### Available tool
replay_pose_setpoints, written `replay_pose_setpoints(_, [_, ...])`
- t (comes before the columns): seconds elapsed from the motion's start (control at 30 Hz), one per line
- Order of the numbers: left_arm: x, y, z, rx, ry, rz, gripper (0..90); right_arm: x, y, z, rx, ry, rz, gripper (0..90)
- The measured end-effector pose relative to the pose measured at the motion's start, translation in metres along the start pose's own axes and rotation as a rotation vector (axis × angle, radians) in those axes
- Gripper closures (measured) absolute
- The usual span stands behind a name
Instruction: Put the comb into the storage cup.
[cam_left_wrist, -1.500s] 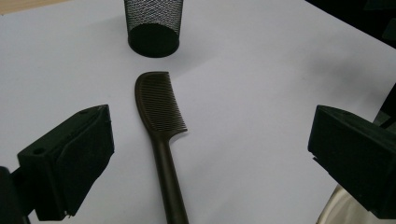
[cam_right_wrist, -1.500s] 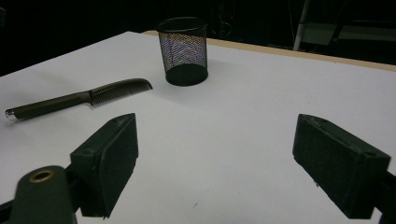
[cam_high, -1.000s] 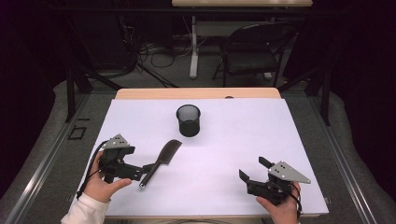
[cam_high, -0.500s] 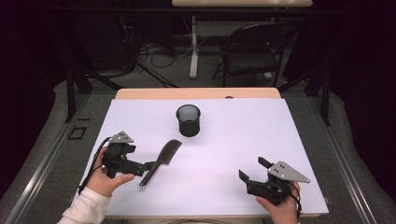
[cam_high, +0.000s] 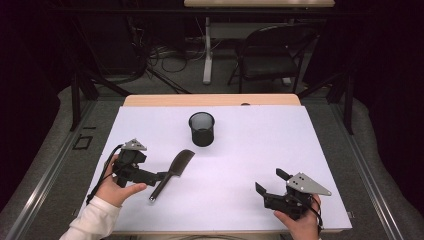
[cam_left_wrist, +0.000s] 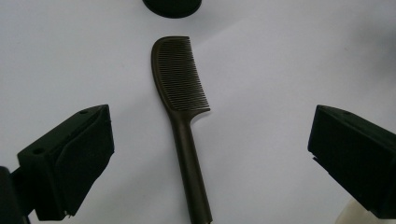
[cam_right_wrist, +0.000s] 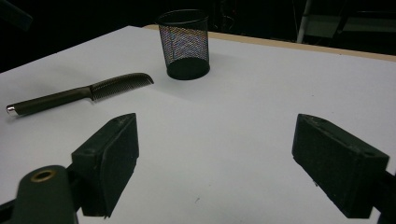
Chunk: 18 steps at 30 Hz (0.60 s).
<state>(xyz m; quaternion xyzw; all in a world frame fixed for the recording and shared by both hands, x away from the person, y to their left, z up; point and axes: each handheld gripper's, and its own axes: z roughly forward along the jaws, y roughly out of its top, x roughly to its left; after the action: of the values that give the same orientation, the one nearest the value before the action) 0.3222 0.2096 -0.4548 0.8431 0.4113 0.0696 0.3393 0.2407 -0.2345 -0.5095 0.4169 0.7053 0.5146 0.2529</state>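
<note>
Comb (cam_high: 172, 172) lies flat on the desk (cam_high: 250, 150), near the cup (cam_high: 201, 128). Left tongs (cam_left_wrist: 205, 154) gape wide astride its handle, lined up to pinch it, probably not touching yet. Right tongs (cam_high: 272, 184) open, parked aside, holding nothing.

The left hand (cam_high: 117, 182) comes in from the lower left in a white sleeve (cam_high: 95, 222) and grips the body of the left gripper (cam_high: 161, 176), which lies low and roughly level, pointing rightward across the tabletop. Its two black jaws stand wide apart, with nothing pressed between the pads. A black cable loops back from it past the wrist. The right hand (cam_high: 299, 222) sits at the near right edge, holding the right gripper (cam_high: 270, 181) aimed up and to the left, its grey three-cornered plate on top. Those jaws also stand well open and bare
</note>
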Motion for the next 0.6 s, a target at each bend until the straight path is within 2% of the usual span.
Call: replay_pose_setpoints(0.6, [0.0022,0.0092,0.0105,0.092,0.036,0.004,0.6,0.0004,-0.0007,0.0012,0.002,0.003,0.001,14.8])
